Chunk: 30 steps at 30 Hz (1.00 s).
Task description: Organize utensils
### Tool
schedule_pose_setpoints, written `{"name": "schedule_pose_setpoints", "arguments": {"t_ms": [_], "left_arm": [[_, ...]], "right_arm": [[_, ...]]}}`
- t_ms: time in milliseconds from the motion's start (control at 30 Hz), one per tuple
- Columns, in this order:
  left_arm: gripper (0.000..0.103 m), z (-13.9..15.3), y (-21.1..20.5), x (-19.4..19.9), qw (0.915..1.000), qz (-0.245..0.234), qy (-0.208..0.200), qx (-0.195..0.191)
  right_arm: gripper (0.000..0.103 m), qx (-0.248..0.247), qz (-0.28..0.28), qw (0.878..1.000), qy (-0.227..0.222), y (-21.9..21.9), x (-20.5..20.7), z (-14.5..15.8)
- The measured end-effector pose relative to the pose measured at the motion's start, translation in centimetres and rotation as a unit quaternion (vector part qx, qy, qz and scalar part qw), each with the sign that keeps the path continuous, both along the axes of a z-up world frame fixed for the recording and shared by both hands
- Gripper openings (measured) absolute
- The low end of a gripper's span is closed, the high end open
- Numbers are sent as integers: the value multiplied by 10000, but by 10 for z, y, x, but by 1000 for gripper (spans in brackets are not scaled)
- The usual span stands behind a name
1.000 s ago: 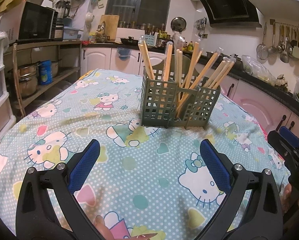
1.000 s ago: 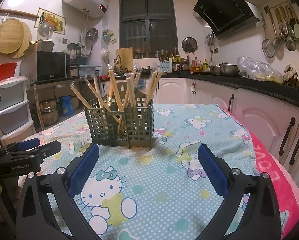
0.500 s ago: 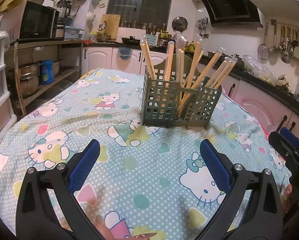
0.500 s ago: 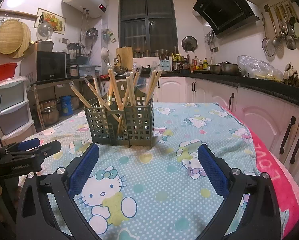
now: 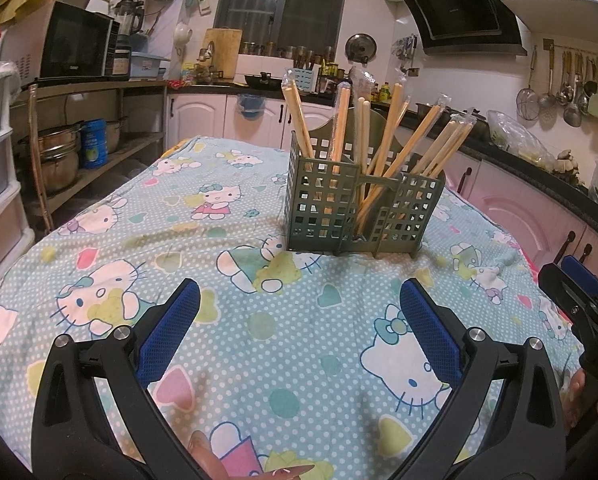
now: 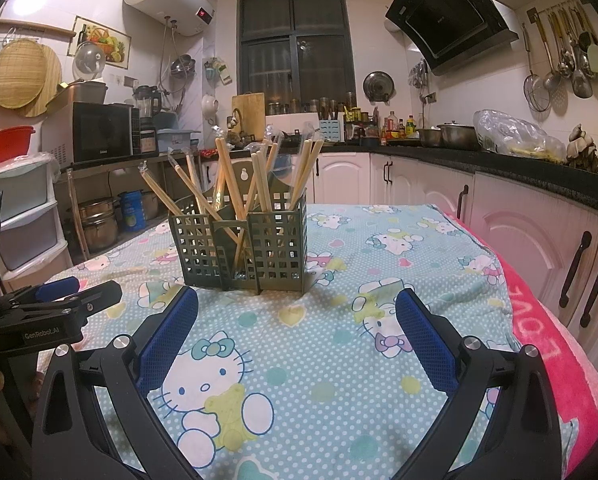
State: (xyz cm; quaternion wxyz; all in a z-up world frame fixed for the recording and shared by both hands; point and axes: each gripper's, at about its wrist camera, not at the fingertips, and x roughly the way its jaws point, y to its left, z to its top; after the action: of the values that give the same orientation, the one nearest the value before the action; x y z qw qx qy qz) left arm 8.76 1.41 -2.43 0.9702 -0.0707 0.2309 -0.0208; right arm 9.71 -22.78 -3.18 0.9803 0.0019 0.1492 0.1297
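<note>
On the table (image 5: 259,340) all chopsticks (image 5: 383,140) stand in the holder (image 5: 323,208); both grippers, left (image 5: 299,328) and right (image 6: 295,328), have jaws wide and empty, so the task looks finished.

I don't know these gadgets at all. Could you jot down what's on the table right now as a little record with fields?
Table cover: cartoon-cat tablecloth
Main item: green lattice utensil holder, upright on the cloth
Contents: wooden chopsticks, many in clear wrappers, leaning at angles
Left tool: open, empty, short of the holder
Right tool: open, empty, short of the holder
Loose utensils on the cloth: none visible
</note>
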Motion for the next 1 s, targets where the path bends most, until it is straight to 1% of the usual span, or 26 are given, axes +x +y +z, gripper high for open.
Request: {"name": "schedule_pose_setpoints", "arguments": {"t_ms": [1000], "left_arm": [[92, -1, -1, 2, 10000, -9, 50, -18]], "right_arm": [[96, 13, -6, 10000, 25, -1, 1, 0]]}}
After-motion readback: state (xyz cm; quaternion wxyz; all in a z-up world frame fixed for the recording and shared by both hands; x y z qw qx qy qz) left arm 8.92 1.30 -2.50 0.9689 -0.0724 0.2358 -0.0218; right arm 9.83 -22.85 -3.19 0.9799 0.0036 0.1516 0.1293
